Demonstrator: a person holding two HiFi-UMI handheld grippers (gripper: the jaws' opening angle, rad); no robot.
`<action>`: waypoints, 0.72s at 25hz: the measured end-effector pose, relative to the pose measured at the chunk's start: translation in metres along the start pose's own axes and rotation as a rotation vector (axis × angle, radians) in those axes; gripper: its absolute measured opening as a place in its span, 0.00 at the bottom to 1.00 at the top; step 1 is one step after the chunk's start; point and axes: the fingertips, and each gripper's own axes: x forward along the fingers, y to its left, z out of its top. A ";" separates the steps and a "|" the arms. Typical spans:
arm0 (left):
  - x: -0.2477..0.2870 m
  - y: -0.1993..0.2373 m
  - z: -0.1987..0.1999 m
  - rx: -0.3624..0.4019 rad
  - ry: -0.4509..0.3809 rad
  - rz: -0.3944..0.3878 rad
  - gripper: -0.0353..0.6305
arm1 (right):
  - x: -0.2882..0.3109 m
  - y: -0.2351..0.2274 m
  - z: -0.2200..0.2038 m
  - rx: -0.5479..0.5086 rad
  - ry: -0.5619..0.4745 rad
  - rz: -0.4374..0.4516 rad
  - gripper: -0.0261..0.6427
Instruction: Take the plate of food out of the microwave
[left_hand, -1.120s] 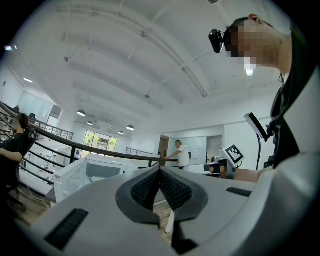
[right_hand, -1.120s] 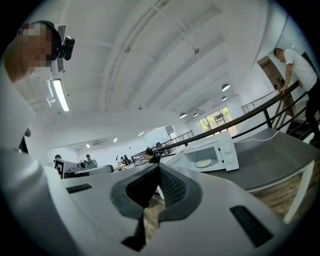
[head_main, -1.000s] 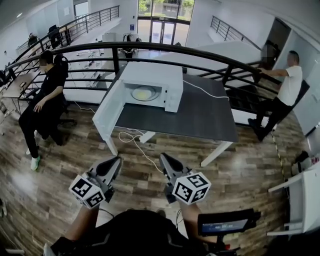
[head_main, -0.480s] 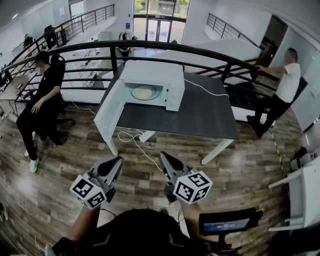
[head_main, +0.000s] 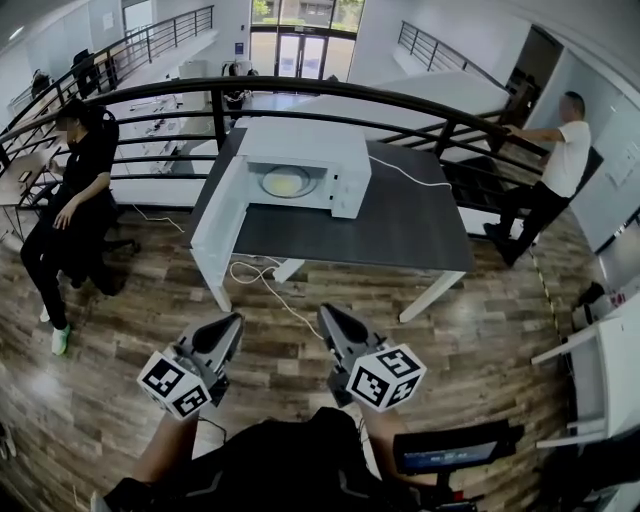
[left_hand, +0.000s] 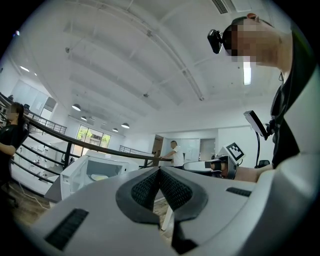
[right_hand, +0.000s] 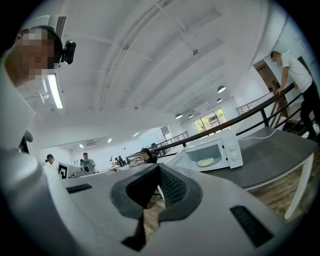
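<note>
A white microwave stands on the dark grey table with its door swung open to the left. Inside it lies the plate of yellow food, also visible in the left gripper view and the right gripper view. My left gripper and right gripper hang side by side over the wood floor, well short of the table, both pointing toward it. Each is shut with nothing between its pads.
A black railing curves behind the table. One person sits at the left; another stands at the right by the railing. A white cable trails on the floor under the table. A white table stands at the right.
The head view has drifted slightly, so the table and microwave sit a little higher in the picture. Both grippers keep their place and stay shut.
</note>
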 end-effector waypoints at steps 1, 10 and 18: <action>-0.001 0.003 -0.001 -0.002 -0.001 -0.003 0.06 | 0.002 0.001 -0.003 -0.001 0.003 -0.006 0.04; 0.017 0.031 -0.005 -0.006 -0.001 0.015 0.06 | 0.032 -0.019 -0.002 -0.004 0.014 0.000 0.04; 0.067 0.054 0.022 0.035 -0.021 0.056 0.06 | 0.079 -0.056 0.031 -0.005 0.033 0.077 0.04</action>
